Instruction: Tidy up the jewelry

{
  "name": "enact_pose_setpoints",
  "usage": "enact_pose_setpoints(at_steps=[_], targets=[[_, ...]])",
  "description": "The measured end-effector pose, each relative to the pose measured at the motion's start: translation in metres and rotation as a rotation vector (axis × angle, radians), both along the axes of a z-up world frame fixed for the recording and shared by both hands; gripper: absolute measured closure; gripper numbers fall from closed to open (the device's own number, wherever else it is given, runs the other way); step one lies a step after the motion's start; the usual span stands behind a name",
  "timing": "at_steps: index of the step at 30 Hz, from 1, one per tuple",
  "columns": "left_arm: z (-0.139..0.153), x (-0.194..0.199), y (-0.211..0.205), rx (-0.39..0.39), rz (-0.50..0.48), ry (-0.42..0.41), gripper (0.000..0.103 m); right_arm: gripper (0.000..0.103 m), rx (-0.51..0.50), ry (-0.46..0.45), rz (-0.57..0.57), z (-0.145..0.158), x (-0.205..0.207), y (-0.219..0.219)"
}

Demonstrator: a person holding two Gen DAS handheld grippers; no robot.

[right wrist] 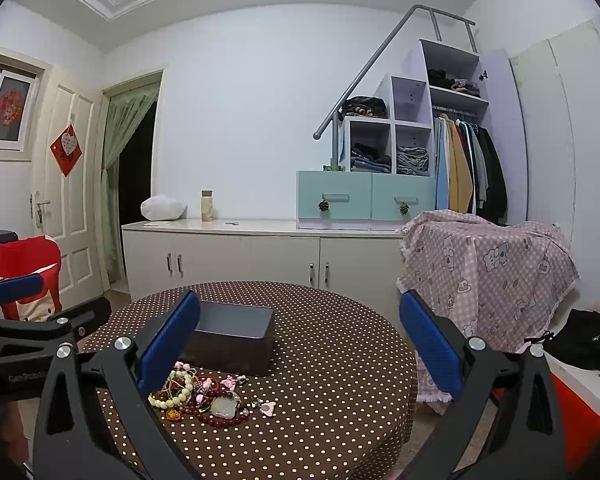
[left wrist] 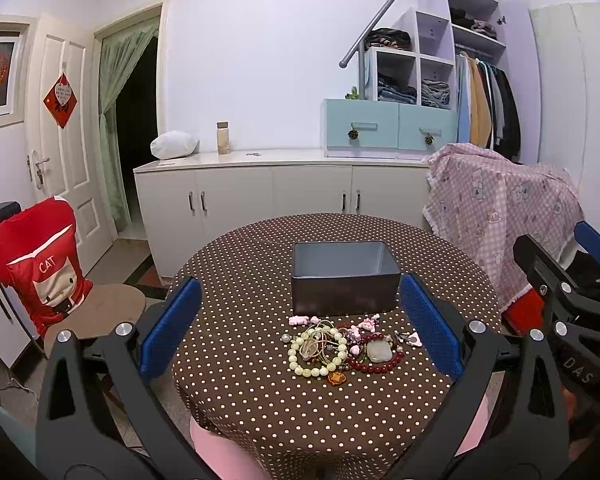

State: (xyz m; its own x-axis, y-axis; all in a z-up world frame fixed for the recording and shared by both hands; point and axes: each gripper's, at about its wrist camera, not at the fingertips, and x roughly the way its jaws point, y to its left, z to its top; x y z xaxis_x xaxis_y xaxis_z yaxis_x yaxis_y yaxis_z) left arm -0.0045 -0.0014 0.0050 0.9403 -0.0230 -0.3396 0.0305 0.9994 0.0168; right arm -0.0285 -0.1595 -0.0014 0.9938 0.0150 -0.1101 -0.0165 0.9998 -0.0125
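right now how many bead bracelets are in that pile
2 clear ones: a pale bead bracelet on the pile's left, a dark red bead bracelet on its right. Others may be tangled underneath.

**A Room Full of Things Around the Long White Cabinet**

A long white cabinet point(left wrist: 284, 196) stands by the back wall. On top of it, at its left end, lies a white bag point(left wrist: 175, 145). Just right of the bag stands a small jar point(left wrist: 223, 138). At the right end of the cabinet top sit two light blue drawers point(left wrist: 388, 128). Above them are white shelves point(left wrist: 416, 68) with folded clothes. Right of the shelves, coats point(left wrist: 488, 104) hang in a row. A pink blanket point(left wrist: 500, 216) covers something at the cabinet's right end. Left of the cabinet is a dark doorway with a green curtain point(left wrist: 116, 112), then a white door point(left wrist: 60, 120). A red chair cover point(left wrist: 36, 264) is in front of the door.
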Motion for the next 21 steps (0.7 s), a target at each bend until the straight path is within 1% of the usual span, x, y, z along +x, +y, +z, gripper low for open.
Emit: enact_pose_setpoints(at_steps=[21], targets=[[-0.0002,-0.0008,0.0015,-0.001,0.000,0.001,0.006,0.007,-0.006,0.005,0.007,-0.0027,-0.0003,0.0003]])
